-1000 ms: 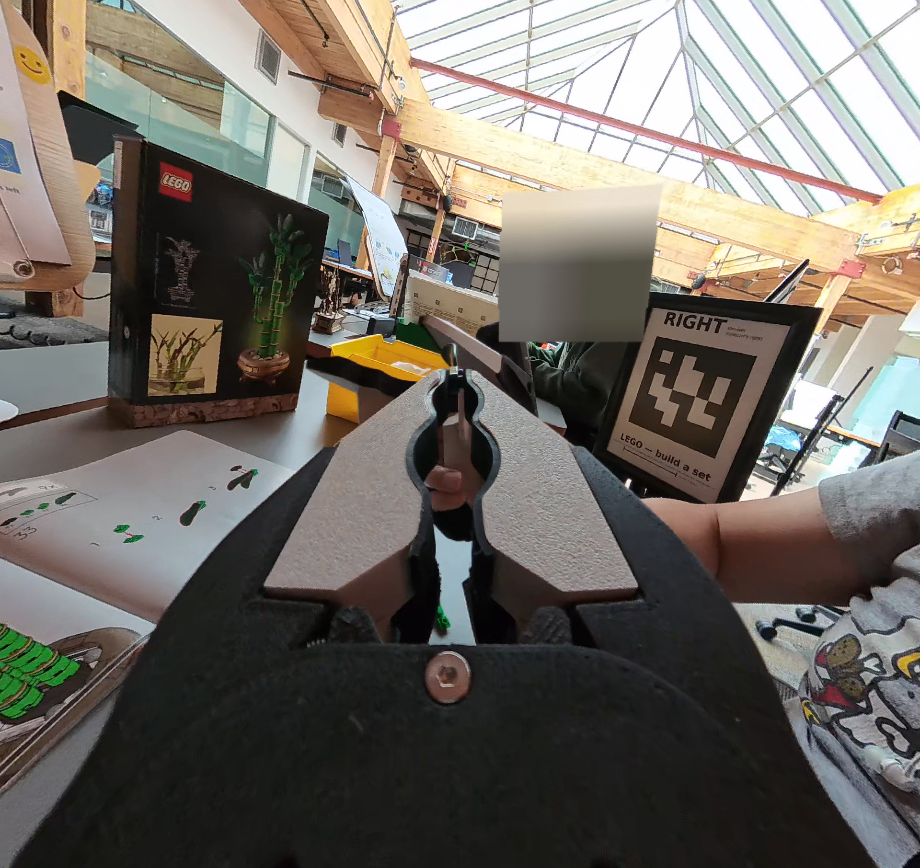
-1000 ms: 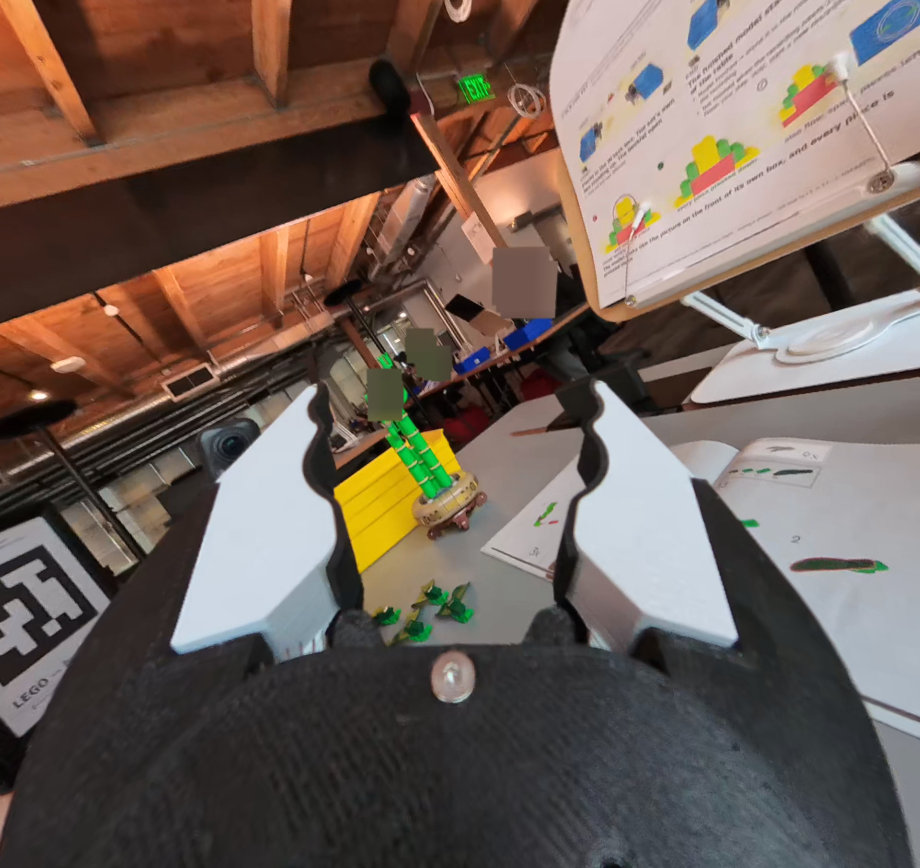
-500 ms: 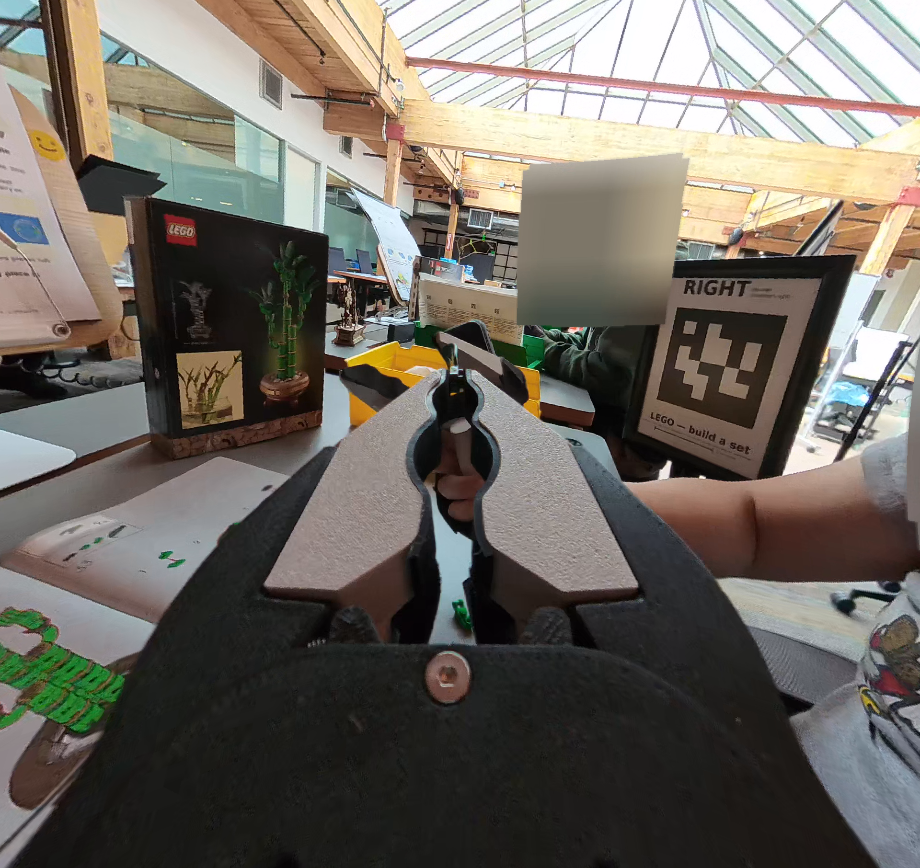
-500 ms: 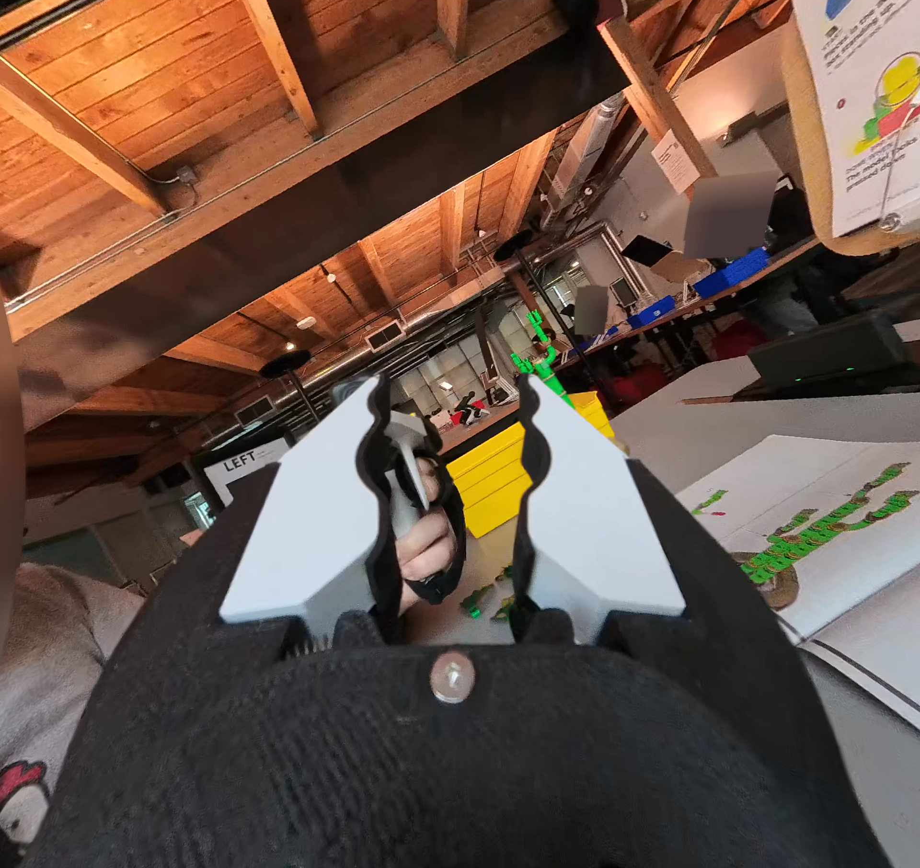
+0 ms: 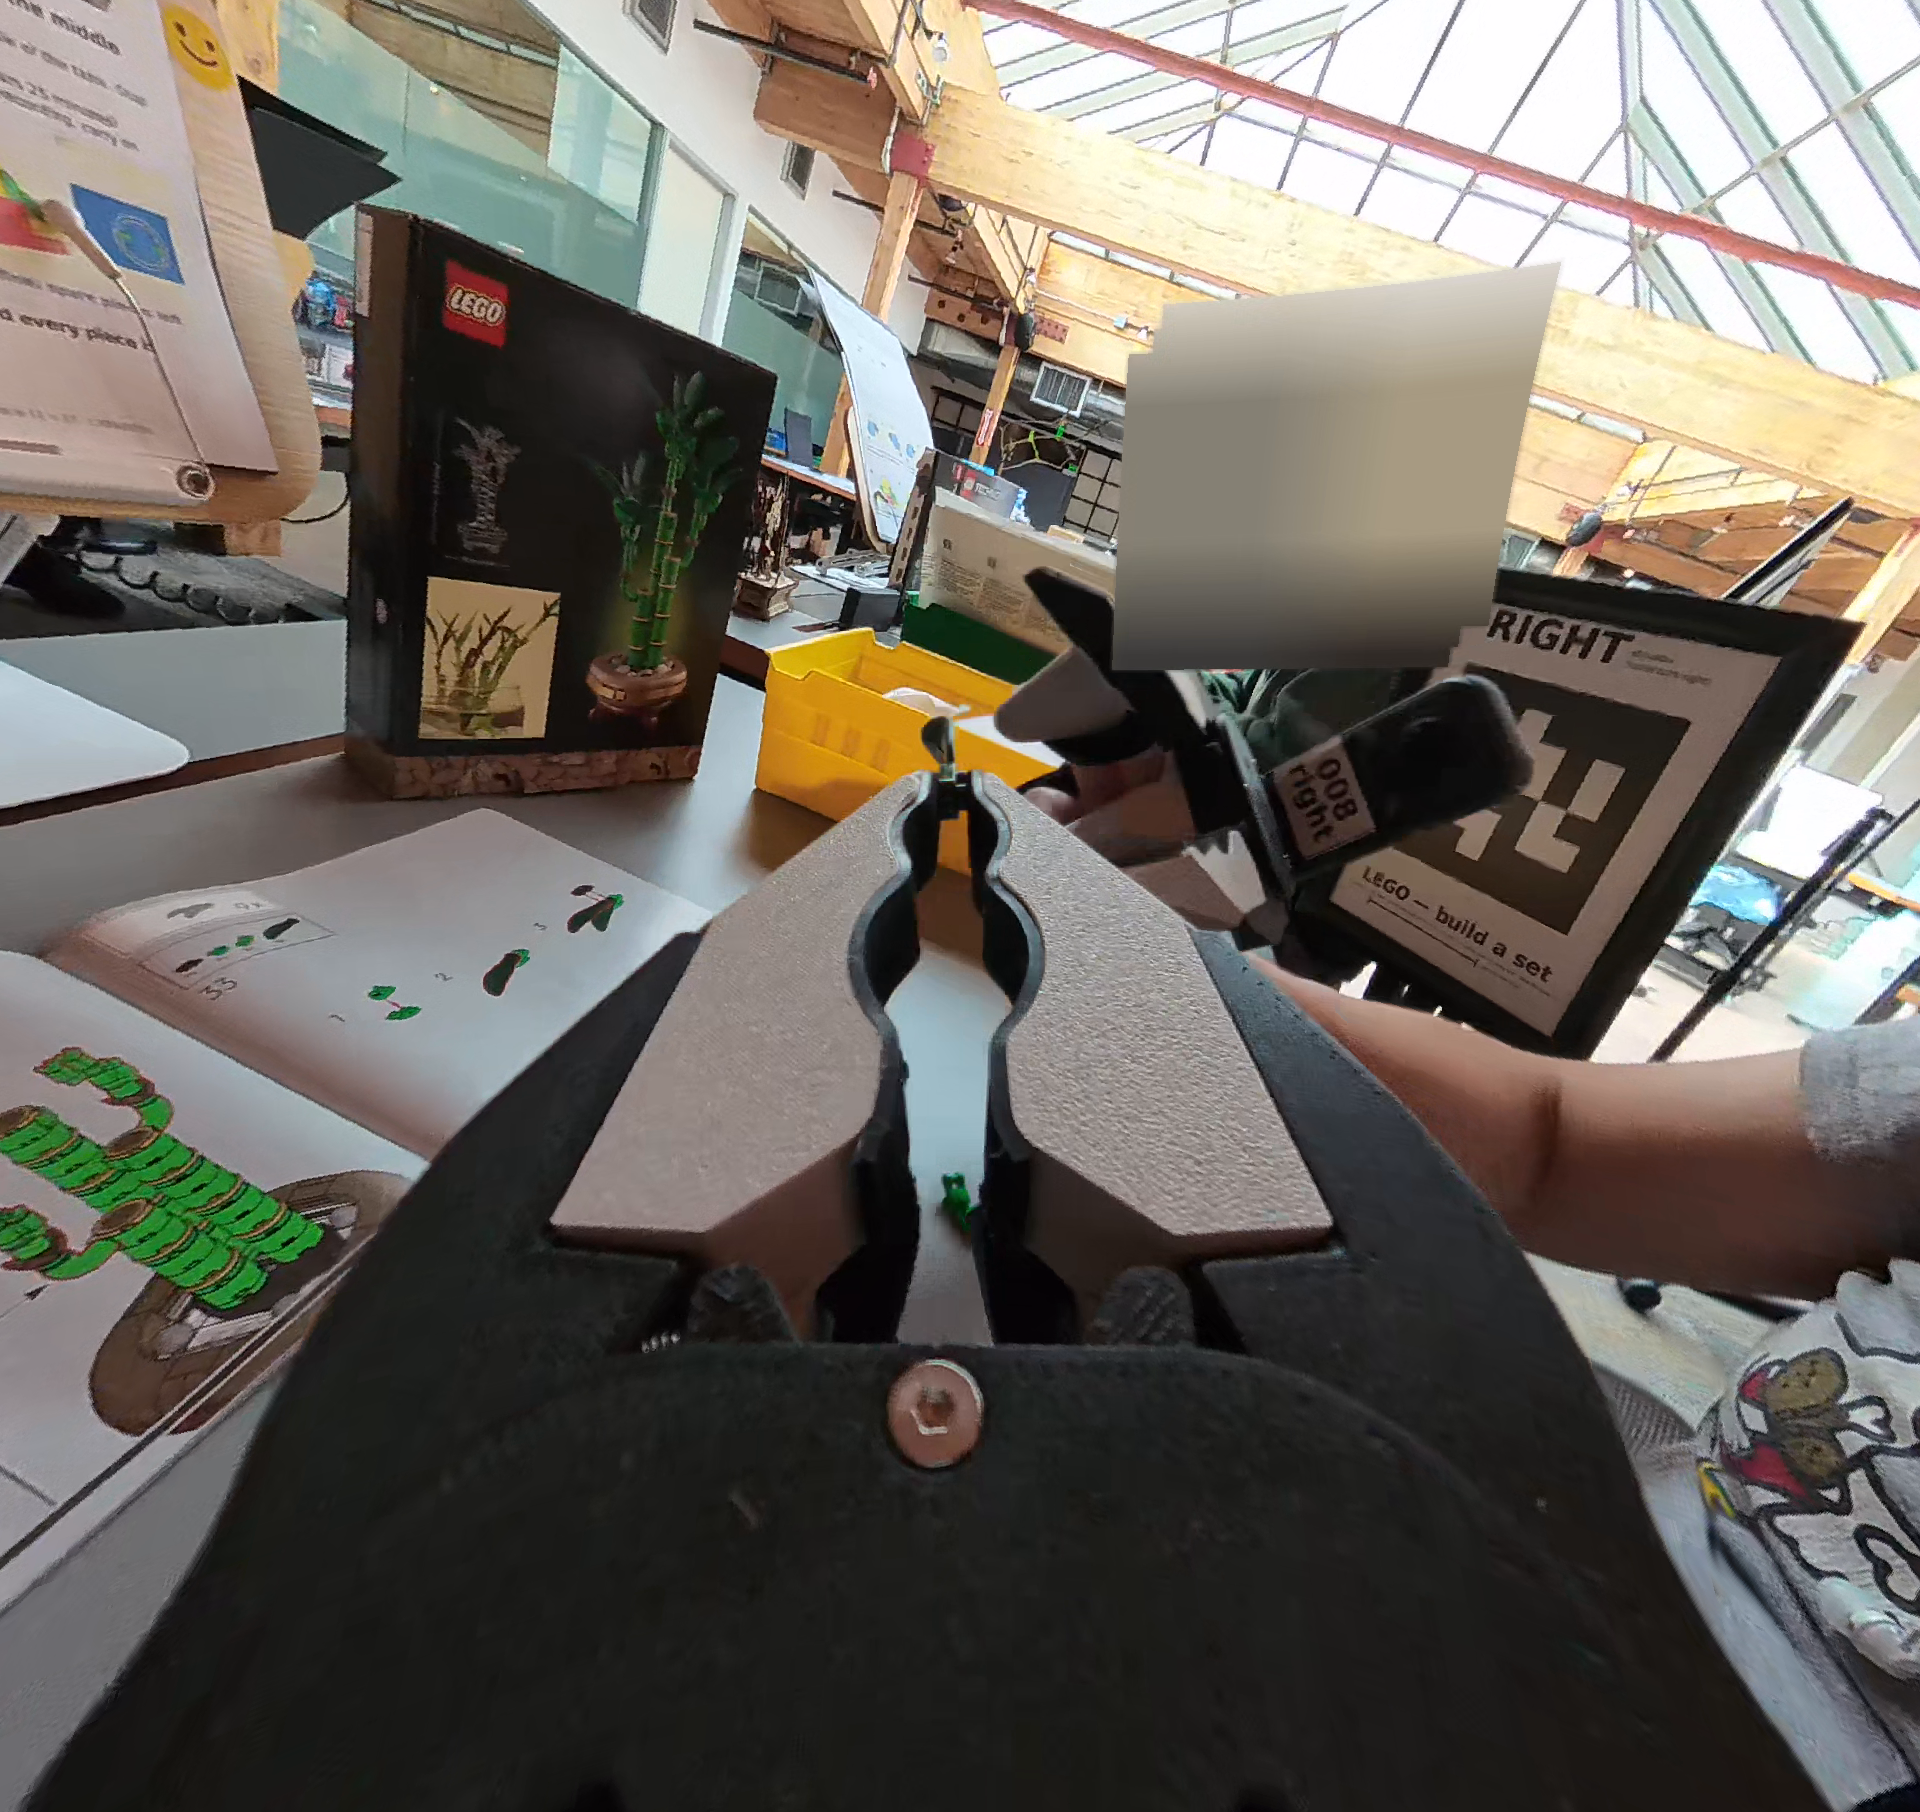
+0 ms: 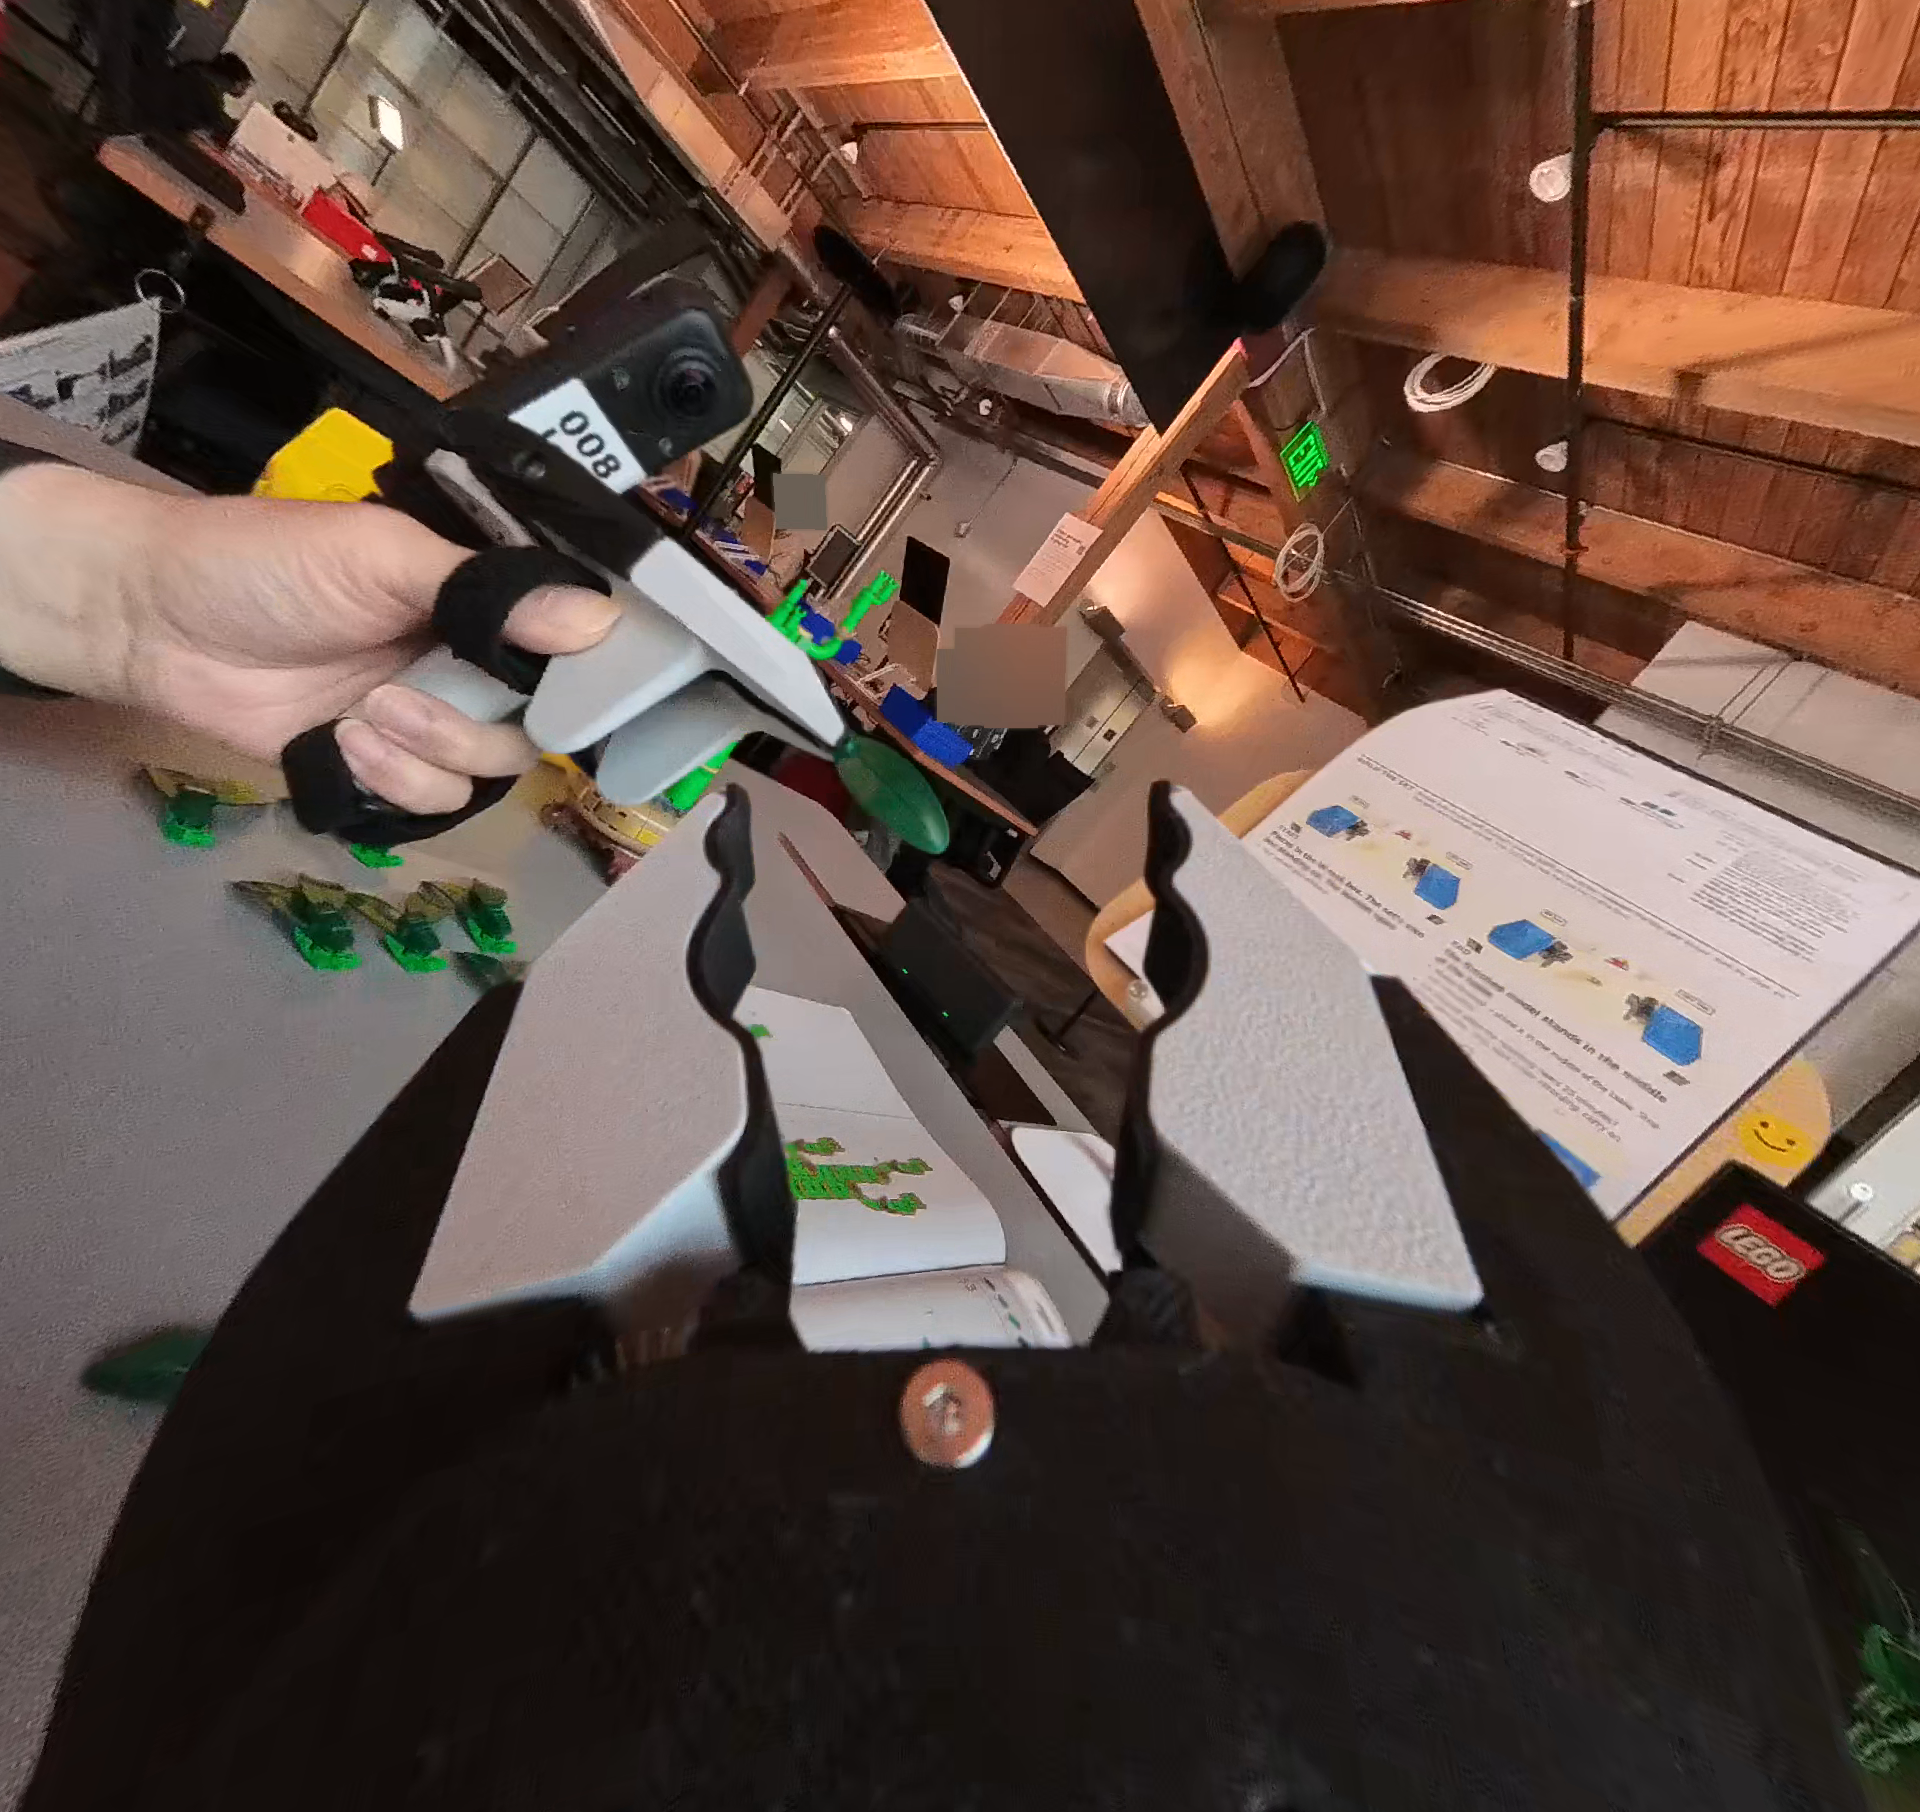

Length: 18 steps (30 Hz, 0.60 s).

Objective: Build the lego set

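Your left tool (image 5: 943,788) is pinched tight on a dark green leaf piece (image 6: 891,794). In the left wrist view only a thin bit of the leaf pokes out above the tips, near the middle of the frame. In the right wrist view your left tool (image 6: 831,739) sits in the upper left, held in your hand (image 6: 239,619), and the leaf hangs from its tip.

Your right tool (image 6: 940,827) has its two sides wide apart, with nothing between them. The leaf is just above its left finger tip.

A row of small green leaf bunches (image 6: 384,921) lies on the gray tabletop (image 6: 156,1087) at the left of the right wrist view. The round base of the bamboo model (image 6: 613,822) peeks out just behind your left tool.

In the left wrist view, the open instruction book (image 5: 312,983) lies at the left. The black set box (image 5: 551,557) stands behind it, and a yellow bin (image 5: 842,723) sits to its right.
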Motion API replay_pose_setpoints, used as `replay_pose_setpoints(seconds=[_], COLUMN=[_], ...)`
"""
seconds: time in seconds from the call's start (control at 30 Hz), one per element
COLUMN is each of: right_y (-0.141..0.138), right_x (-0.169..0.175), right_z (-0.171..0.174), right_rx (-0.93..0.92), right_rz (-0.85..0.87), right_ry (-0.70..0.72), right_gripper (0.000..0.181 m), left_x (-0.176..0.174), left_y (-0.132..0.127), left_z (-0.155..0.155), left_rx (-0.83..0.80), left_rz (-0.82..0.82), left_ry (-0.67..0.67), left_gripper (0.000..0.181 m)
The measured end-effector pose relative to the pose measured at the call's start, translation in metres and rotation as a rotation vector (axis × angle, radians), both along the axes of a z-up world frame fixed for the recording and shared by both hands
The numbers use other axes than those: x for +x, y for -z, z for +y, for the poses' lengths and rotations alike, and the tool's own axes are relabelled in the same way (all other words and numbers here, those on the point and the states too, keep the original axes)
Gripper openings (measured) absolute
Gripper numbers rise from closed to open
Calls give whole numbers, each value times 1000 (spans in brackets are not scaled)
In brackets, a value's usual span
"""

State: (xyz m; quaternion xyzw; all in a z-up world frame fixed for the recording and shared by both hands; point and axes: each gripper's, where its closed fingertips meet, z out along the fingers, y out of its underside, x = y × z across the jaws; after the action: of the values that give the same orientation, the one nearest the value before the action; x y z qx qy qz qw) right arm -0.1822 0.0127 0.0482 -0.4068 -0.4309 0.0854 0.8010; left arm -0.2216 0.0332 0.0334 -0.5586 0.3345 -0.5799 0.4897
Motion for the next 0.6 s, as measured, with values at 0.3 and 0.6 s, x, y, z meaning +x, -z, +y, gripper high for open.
replay_pose_setpoints(seconds=[0.3, 0.6], right_y=[26, 41], right_x=[-5, -21], right_z=[11, 10], right_rx=[-195, -420], right_rz=[-36, -8], right_ry=[-65, -152], right_gripper=[61, 46], left_x=[-7, 4], left_y=[18, 28], left_z=[8, -7], left_rx=[67, -270], left_rz=[139, 53], left_ry=[-71, 188], left_gripper=[2, 2])
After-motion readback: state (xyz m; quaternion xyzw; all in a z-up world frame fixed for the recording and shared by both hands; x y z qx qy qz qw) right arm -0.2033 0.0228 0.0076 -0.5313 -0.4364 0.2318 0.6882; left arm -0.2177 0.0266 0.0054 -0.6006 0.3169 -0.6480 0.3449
